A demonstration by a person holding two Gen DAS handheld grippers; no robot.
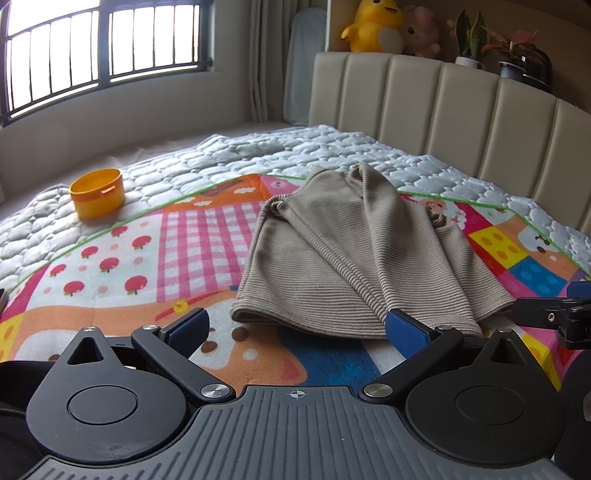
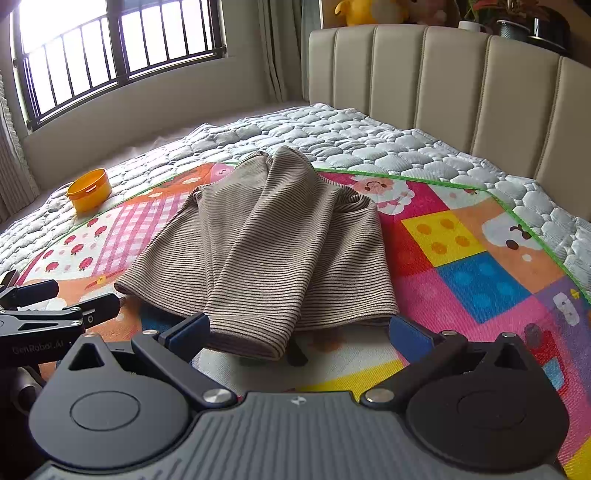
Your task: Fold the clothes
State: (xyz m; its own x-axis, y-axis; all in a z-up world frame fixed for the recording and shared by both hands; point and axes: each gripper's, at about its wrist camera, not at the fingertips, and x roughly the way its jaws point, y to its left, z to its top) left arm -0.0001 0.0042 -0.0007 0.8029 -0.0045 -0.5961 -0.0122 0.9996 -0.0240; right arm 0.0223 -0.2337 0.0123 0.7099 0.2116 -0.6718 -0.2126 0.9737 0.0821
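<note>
A tan striped garment (image 1: 354, 251) lies on a colourful play mat (image 1: 207, 236), its sides folded in over the middle and its hem toward me. My left gripper (image 1: 295, 326) is open, its blue pads level with the hem's near left part. In the right wrist view the same garment (image 2: 273, 243) lies ahead, and my right gripper (image 2: 299, 330) is open with its pads either side of the hem's right half. The garment's near edge comes down between the pads. Neither gripper holds cloth.
An orange round tub (image 1: 98, 192) sits on the white quilted bedspread (image 1: 221, 155) at the far left. A padded beige headboard (image 1: 443, 99) stands behind the bed, with plush toys (image 1: 376, 26) and potted plants (image 1: 469, 37) on the ledge above. A barred window (image 1: 99, 48) is at the left.
</note>
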